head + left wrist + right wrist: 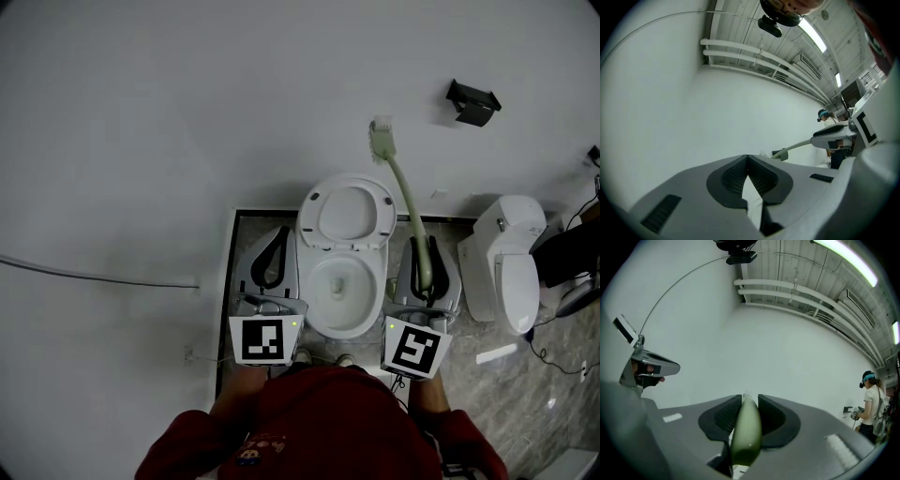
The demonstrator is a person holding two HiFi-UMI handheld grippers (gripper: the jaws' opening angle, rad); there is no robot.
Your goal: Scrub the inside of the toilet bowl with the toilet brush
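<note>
Step, as it reads: brush is in hand, scrubbing not started. The right gripper [419,246] has its fingers clamped on the green handle of the toilet brush [404,192]. In the right gripper view the handle [746,430] sits square between the ribbed pads, with a good bite and no visible skew.

The brush head [382,139] is up in the air at 11 o'clock from the right gripper, against the white wall and well clear of the toilet bowl [367,323]. The bowl lies between the two grippers, at 9 o'clock from the right one, with the seat and lid [345,211] raised, so access is open.

Left gripper [279,236]: fingers together at the tips with nothing between them [747,158]. It hangs idle at 9 o'clock from the bowl.

Pose: both grippers are held level with each other, one each side of the bowl. Both point away from the person and tilt up, since their views show wall and ceiling rather than floor.

Next move probably calls for rotating the right gripper to swing the head over and down toward 9 o'clock, then lowering it inside the rim. The handle is long and curved, so the head will likely sweep wide near the raised seat.

A second toilet [506,267] stands at 3 o'clock and is not involved.
</note>
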